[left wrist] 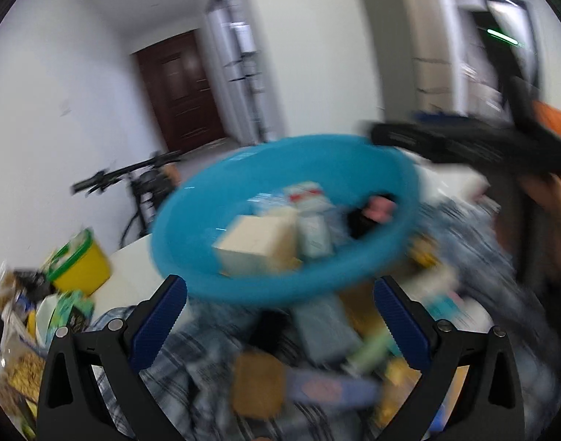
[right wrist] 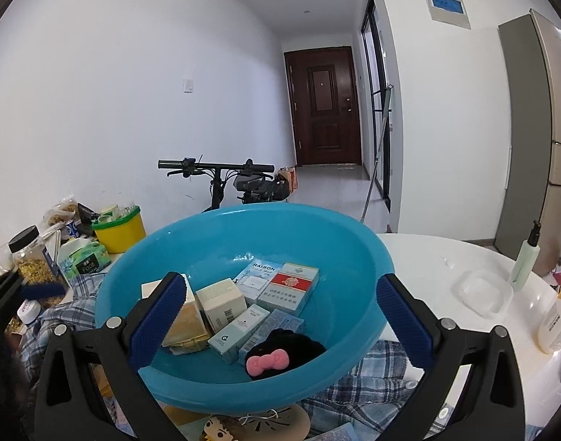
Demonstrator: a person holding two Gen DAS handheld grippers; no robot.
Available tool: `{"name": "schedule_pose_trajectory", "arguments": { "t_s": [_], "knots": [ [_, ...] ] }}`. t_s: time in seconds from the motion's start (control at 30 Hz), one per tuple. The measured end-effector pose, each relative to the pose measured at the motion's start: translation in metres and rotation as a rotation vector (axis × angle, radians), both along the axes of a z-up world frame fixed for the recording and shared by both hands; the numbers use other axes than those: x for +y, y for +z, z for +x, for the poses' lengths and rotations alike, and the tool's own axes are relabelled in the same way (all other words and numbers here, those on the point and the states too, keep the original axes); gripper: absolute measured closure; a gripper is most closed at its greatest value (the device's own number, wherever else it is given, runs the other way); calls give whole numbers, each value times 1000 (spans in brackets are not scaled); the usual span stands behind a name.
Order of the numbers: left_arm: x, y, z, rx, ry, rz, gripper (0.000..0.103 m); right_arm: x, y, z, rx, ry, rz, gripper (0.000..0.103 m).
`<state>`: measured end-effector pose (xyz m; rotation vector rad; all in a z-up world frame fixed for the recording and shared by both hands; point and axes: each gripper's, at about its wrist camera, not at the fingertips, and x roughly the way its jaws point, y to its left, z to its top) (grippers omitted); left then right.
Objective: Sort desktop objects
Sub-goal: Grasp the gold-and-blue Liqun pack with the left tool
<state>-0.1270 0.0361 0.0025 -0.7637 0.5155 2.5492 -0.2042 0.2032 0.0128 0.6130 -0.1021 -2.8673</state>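
Observation:
A blue plastic basin sits on a plaid cloth. In it lie several small boxes, among them a red and white box, a cream box and a pale blue RAISON box, plus a black fluffy item with a pink bow. My right gripper is open, its blue pads spread over the basin's near side with nothing between them. The left wrist view is blurred. There my left gripper is open and empty just before the basin. Clutter lies below it.
A yellow tub with a green rim, a tissue pack and a jar crowd the left. On the white table to the right stand a pump bottle, a clear container and a white bottle. A bicycle stands behind.

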Motion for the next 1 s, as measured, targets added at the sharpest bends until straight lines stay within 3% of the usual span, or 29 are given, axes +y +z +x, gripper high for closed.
{"name": "schedule_pose_trajectory", "arguments": {
  "t_s": [0.2, 0.3, 0.37, 0.47, 0.67, 0.87, 0.93, 0.97, 1.0],
  "knots": [
    [23, -16, 66, -39, -258, -1, 0, -2, -4, -3, -12, -4, 12, 0],
    [30, -29, 76, -65, -344, -14, 0, -2, -5, -3, -15, -4, 12, 0],
    [35, -40, 74, -76, -347, -31, 0, -2, -6, -3, -17, -5, 15, 0],
    [35, -51, 58, -179, -365, 15, 0, -4, -7, -5, -25, -2, 19, 0],
    [32, -70, 46, -276, -349, 20, 0, -6, -8, -5, -24, -3, 34, 0],
    [34, -79, 48, -292, -335, 7, 0, -8, -7, -4, -21, 2, 34, 0],
    [34, -81, 49, -289, -329, 9, 4, -10, -7, -3, -21, 5, 41, 0],
    [32, -80, 51, -274, -328, 15, 15, -10, -7, -3, -20, 5, 44, 0],
    [30, -77, 51, -267, -327, 27, 15, -11, -7, -3, -19, 4, 45, 0]
  ]
}}
